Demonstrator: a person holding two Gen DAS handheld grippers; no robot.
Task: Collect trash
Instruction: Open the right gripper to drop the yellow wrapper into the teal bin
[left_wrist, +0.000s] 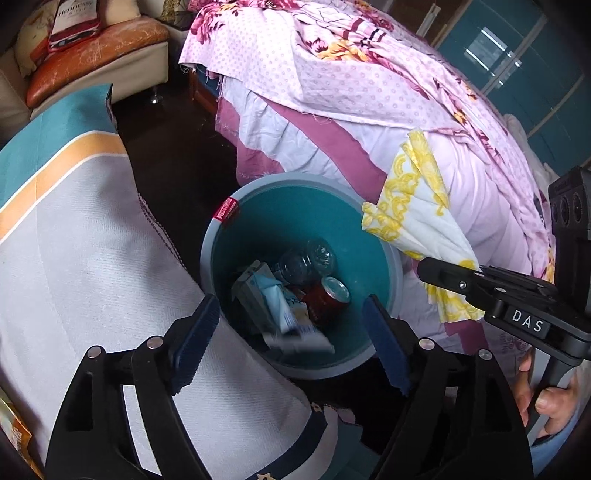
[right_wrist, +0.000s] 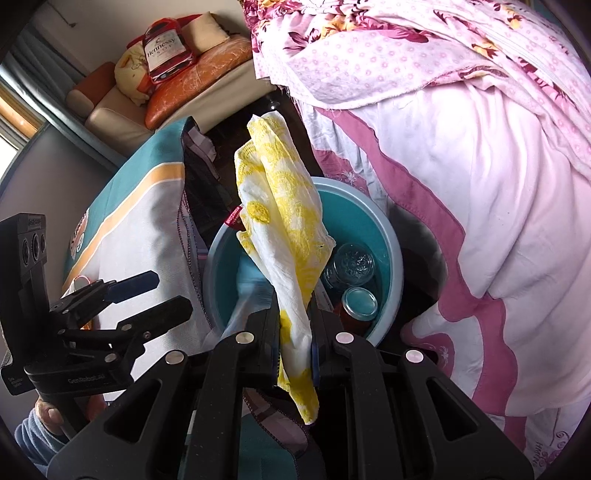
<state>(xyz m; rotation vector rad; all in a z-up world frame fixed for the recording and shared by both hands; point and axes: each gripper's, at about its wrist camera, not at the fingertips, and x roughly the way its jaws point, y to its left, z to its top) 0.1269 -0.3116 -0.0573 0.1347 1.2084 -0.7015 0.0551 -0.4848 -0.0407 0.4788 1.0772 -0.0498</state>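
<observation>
Right gripper (right_wrist: 294, 349) pinching a yellow-and-white napkin (right_wrist: 284, 221) above the teal bin (right_wrist: 384, 221); left gripper (left_wrist: 291, 325) spread and holding nothing.

In the right wrist view the napkin rises from the pressed pads at lower centre and hangs over the bin's mouth, seemingly so it can drop straight in; in the left wrist view the wide jaws frame the bin at centre, where a red can (left_wrist: 327, 297), a clear bottle (left_wrist: 308, 260) and cartons (left_wrist: 269, 299) lie; one blurred packet (left_wrist: 303, 338) looks mid-fall; pink bedding (left_wrist: 369, 92) fills the upper right.
</observation>
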